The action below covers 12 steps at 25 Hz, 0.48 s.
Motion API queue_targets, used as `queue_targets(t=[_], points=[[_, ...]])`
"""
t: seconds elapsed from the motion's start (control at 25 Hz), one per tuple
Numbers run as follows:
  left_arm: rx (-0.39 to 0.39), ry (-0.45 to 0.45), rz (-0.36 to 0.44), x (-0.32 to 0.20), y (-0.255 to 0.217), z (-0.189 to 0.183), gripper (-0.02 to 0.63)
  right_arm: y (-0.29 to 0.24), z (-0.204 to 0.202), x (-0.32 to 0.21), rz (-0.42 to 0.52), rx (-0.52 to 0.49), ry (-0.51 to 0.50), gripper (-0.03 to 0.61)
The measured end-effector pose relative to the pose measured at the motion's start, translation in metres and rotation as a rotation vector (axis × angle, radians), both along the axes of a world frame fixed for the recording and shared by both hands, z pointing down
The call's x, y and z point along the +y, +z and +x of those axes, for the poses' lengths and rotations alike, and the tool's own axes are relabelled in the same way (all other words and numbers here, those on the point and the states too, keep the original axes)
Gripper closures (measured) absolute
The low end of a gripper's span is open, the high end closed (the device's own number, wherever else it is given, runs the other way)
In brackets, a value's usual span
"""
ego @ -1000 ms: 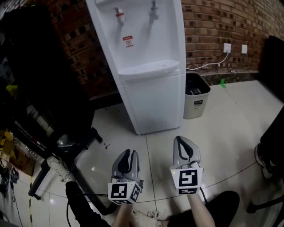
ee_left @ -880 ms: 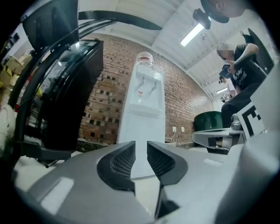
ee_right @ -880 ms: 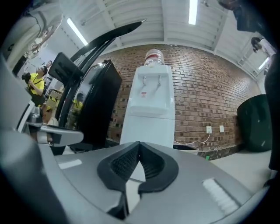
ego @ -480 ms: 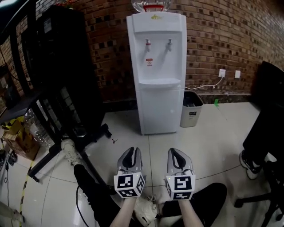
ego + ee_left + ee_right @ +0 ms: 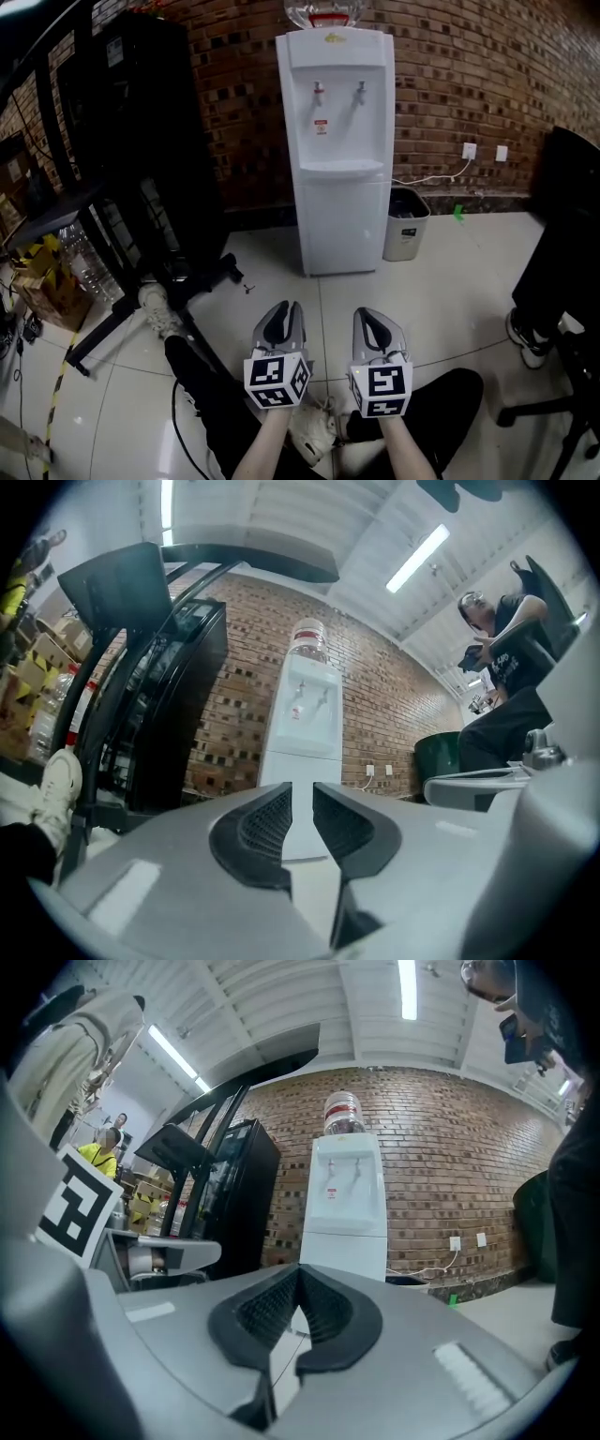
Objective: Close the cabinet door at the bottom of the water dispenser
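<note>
Brick wall point(image 5: 450, 75) behind water dispenser point(image 5: 335, 112), cabinet door point(image 5: 343, 225) looks flush. Left gripper point(image 5: 282, 317) jaws closing on nothing; right gripper point(image 5: 371, 321) pinched together, empty.

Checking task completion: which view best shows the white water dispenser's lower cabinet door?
The head view: the white lower cabinet door shows whole and looks shut. The right gripper view shows only its top above that gripper's fingers; the left gripper's closing, empty fingers hide most of it in its view.
</note>
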State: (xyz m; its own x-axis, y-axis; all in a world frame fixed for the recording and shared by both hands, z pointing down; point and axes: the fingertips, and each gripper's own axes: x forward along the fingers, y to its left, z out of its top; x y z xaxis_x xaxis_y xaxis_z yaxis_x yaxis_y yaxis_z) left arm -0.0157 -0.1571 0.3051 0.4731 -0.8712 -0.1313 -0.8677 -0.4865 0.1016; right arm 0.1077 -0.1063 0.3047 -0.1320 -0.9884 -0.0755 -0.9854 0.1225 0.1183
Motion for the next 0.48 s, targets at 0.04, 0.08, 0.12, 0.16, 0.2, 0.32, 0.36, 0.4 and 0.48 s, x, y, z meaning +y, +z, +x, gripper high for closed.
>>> queue_targets(t=[0.04,0.08,0.12,0.16,0.2,0.32,0.36,0.4,0.48], points=[[-0.002,0.002,-0.005,0.002,0.002,0.0,0.537,0.001,-0.002,0.001,-0.003,0.004,-0.005,0.578],[-0.006,0.004,-0.01,0.003,0.004,0.001,0.537,0.003,-0.004,0.001,-0.007,0.009,-0.009,0.578],[-0.01,0.005,-0.014,0.004,0.006,0.001,0.537,0.004,-0.005,0.002,-0.01,0.014,-0.013,0.578],[-0.014,0.006,-0.016,0.005,0.008,0.002,0.537,0.005,-0.007,0.002,-0.011,0.017,-0.017,0.578],[-0.019,0.008,-0.018,0.005,0.009,0.002,0.537,0.004,-0.008,0.002,-0.01,0.019,-0.02,0.578],[-0.024,0.011,-0.022,0.006,0.011,0.001,0.537,0.005,-0.012,0.003,-0.01,0.025,-0.026,0.578],[-0.024,0.01,-0.023,0.006,0.012,0.0,0.537,0.006,-0.013,0.002,-0.013,0.027,-0.029,0.578],[-0.023,0.008,-0.023,0.006,0.013,0.0,0.537,0.007,-0.014,0.002,-0.015,0.027,-0.033,0.578],[-0.021,-0.003,-0.013,0.008,0.013,-0.003,0.537,0.009,-0.016,0.003,-0.02,0.026,-0.041,0.578]])
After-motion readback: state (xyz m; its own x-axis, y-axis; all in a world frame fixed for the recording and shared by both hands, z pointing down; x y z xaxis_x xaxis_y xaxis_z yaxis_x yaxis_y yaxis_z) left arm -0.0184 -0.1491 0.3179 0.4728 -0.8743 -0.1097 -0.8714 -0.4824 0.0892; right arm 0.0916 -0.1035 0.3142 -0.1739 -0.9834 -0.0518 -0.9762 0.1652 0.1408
